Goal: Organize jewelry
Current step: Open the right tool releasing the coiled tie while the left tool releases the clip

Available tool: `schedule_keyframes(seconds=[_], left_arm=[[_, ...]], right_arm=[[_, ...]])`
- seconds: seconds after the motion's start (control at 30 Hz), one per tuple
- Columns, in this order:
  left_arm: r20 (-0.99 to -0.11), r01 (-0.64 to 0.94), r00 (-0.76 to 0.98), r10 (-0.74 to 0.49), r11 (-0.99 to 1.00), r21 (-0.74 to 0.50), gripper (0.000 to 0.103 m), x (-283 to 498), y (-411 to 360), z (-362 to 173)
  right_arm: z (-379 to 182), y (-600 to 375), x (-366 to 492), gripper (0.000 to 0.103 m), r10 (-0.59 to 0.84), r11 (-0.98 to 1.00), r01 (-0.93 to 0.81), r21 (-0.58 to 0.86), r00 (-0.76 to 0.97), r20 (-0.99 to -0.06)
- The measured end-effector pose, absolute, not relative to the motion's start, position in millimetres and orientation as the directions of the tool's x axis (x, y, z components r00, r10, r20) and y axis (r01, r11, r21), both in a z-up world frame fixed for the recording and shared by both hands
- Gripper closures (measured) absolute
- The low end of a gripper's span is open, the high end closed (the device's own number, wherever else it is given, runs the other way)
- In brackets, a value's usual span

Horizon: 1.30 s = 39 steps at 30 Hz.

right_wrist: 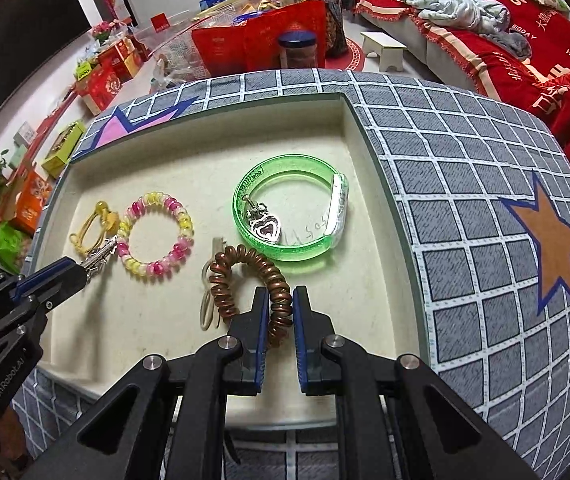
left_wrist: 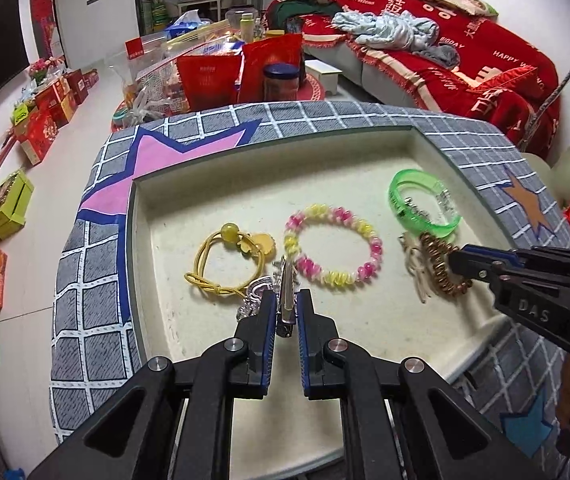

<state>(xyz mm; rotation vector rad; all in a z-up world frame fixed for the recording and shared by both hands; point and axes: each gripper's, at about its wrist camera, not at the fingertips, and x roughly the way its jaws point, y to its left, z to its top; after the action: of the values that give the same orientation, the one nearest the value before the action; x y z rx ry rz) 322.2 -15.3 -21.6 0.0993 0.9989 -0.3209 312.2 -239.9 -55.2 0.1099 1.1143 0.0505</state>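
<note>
A cream tray [left_wrist: 221,344] [right_wrist: 133,320] holds the jewelry. My left gripper [left_wrist: 286,300] is shut on a silver hair clip [left_wrist: 285,292], which also shows in the right wrist view [right_wrist: 99,258]. My right gripper [right_wrist: 279,300] is shut on a brown spiral hair tie [right_wrist: 245,276], which the left wrist view shows at the tray's right [left_wrist: 437,260]. A pink and yellow bead bracelet [left_wrist: 333,244] [right_wrist: 157,236] lies mid-tray. A yellow elastic hair tie [left_wrist: 229,264] [right_wrist: 93,224] lies to its left. A green bangle [left_wrist: 421,204] [right_wrist: 289,212] rings a silver heart pendant [right_wrist: 267,226].
The tray sits on a round surface with a grey checked cloth [right_wrist: 465,220] bearing star patches. Beyond it are red gift bags [left_wrist: 237,72], a jar [left_wrist: 281,80], boxes on the floor [left_wrist: 45,120] and a red-covered sofa [left_wrist: 465,48].
</note>
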Motion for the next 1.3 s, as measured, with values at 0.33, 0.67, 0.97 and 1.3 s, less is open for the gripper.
schedule_keyframes(seconds=[0.33,0.67,0.97,1.3], left_arm=[[-0.846,0.318,0.509,-0.159,0.948,0.014,0.076,321.3,-24.6,-35.3],[-0.836,0.303,0.527,-0.151,0.953,0.019,0.075,316.4,-22.7,-29.4],[-0.799,0.307,0.58,-0.157,0.951,0.036,0.075,313.3,-27.4,-13.9],[-0.78,0.281,0.603,-0.167,0.96,0.012,0.075,310.6,-19.3,-2.0]], right_arm=[[-55.2,-239.6,312.4,0.062,0.105,0.992,0.013,0.124,0.448,-0.888],[-24.1,-244.1,289.1,0.052,0.169,0.977,0.023,0.213,0.528,-0.832],[-8.7,-249.4,266.7,0.052,0.193,0.968,0.027,0.251,0.561,-0.805],[-7.2,-250.8,251.4,0.051,0.209,0.961,0.034,0.275,0.564,-0.799]])
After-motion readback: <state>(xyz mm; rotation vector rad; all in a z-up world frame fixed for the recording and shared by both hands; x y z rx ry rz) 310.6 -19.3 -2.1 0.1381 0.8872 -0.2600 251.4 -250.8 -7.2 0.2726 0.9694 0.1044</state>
